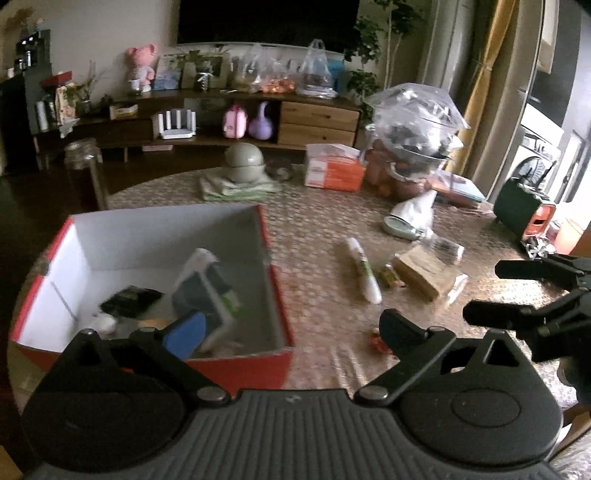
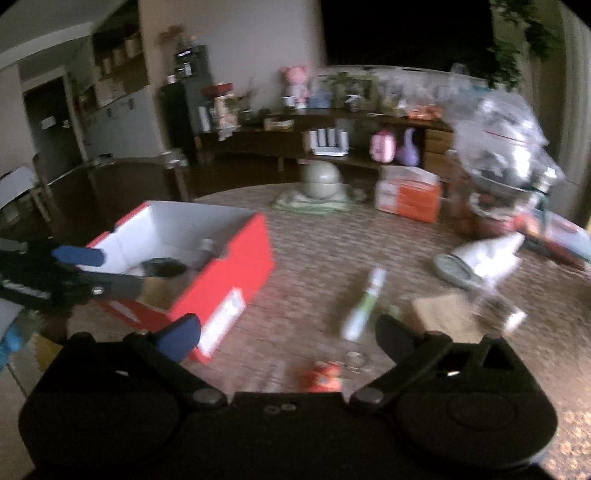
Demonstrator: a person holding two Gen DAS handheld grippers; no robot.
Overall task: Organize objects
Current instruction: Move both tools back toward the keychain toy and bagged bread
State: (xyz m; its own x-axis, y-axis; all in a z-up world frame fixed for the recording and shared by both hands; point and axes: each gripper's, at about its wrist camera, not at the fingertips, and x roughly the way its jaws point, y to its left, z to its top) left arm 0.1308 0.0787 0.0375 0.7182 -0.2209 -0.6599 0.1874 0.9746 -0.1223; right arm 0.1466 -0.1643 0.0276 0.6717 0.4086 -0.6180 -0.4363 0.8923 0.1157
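Red box [image 1: 236,365], lower left, already holds items; a white tube [image 1: 364,269] lies mid-frame on the bench [image 1: 314,221]. Both jaws spread empty; we should straddle the tube crosswise.

A dim room: far off, a long wooden sideboard [image 1: 236,110] stands against a pale wall [image 1: 110,33], with yellow curtains [image 1: 491,81] at right.

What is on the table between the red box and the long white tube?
Nothing. In the left wrist view, only bare patterned table lies between the red box and the white tube. The right wrist view, though blurry, agrees.
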